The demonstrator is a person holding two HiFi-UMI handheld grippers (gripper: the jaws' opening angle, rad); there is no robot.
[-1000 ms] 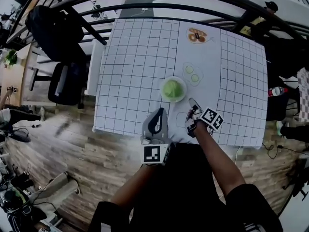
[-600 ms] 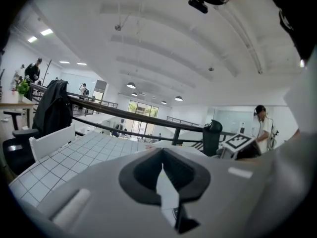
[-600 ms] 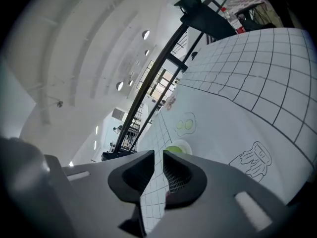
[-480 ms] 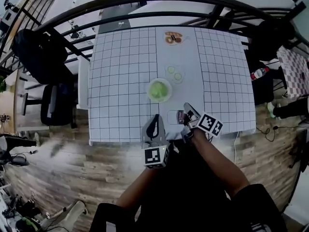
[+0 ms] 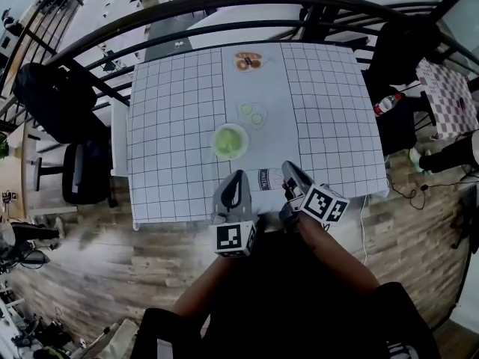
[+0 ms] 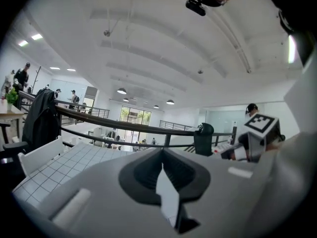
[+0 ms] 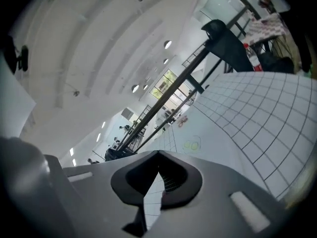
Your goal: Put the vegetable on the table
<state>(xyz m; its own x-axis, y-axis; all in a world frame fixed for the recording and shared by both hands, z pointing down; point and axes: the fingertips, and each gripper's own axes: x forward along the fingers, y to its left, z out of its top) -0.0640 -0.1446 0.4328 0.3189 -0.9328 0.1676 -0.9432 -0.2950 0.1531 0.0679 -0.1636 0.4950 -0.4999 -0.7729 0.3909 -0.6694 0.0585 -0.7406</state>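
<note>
The left gripper (image 5: 238, 175) has its jaws pressed together with nothing between them, and its own view looks up over the railing, not down at the food. The right gripper (image 5: 287, 167) is closing, its jaws meeting at the tips, also on nothing. Both hang at the near edge of the white table with black grid lines (image 5: 172, 126).

The round, pale green leafy vegetable (image 5: 229, 140) lies just ahead of the left tips and a touch to their left, sitting in a shallow white bowl (image 5: 215, 149). From the right tips it is ahead and well off to the left. So the left gripper looks the nearer one, and either would have to open first.

It is a ball, so I see no long axis to line up with. Beyond it lies a clear plate of cucumber slices (image 5: 252, 114).
</note>
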